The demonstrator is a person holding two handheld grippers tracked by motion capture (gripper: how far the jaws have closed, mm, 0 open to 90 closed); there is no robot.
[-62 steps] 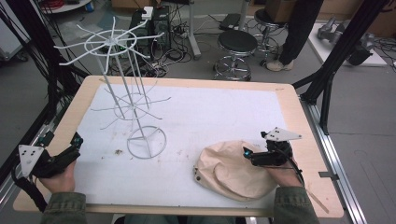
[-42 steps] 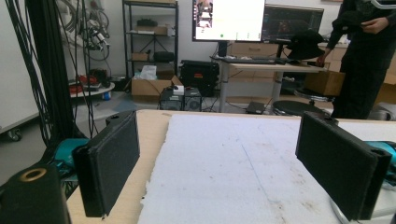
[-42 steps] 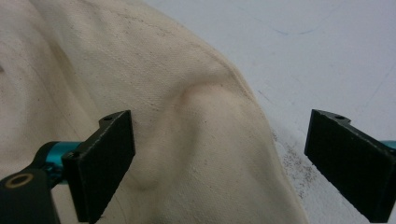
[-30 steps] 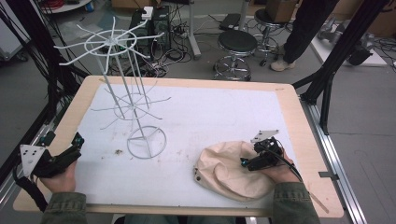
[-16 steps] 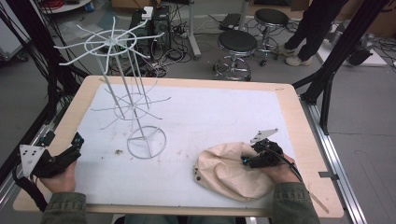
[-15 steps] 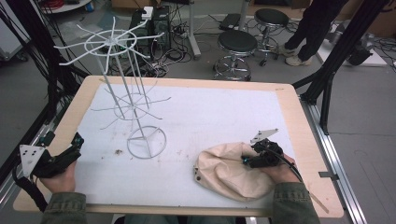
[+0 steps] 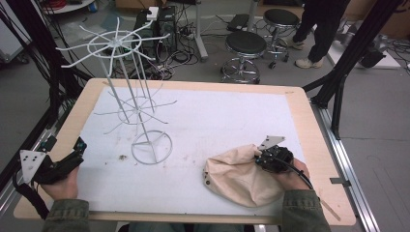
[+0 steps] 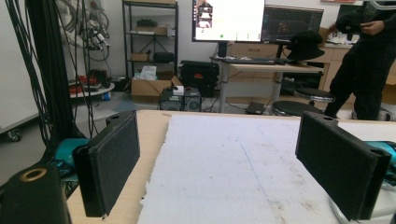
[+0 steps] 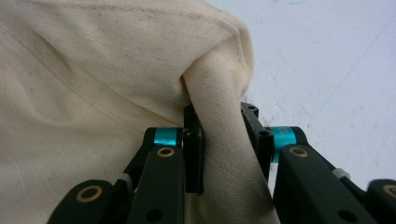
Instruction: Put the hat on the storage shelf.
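Right fingers point(image 9: 226, 149): a fold of the cream cloth point(image 9: 93, 93) is pinched between the pads; the fingers have just been closing, and the fold is clamped with little gap left. In the high view the right fingers point(image 7: 261, 159) are seen at the cloth's point(image 7: 241, 176) far right edge, the bulk of it spread to their left and toward the near tabletop edge. Compared with a second ago, the cloth edge is drawn up into a ridge at the pads, where it lay flatter before. Judgement: the grasp is made, so lifting can follow.

Left fingers point(image 8: 233, 163): held wide, nothing between them; bare white mat point(image 8: 224, 158) lies ahead. In the high view the left fingers point(image 7: 77, 147) are parked at the near left corner, well apart from the cloth.

Beyond the right fingers, to their left and farther off: a white wire rack point(image 7: 138, 104) is standing upright on a ring base, with spokes at two levels. Judgement: this is the likely hanging place; the lower spokes reach toward the cloth's path and could snag it.

Small crumbs point(image 7: 121, 157) are noted beside the rack base. The tabletop point(image 7: 309, 121) between cloth and rack is otherwise unobstructed. Past the far edge: stools point(image 7: 246, 46), cables, and a standing person point(image 7: 321, 24), all off the tabletop and not in the way.
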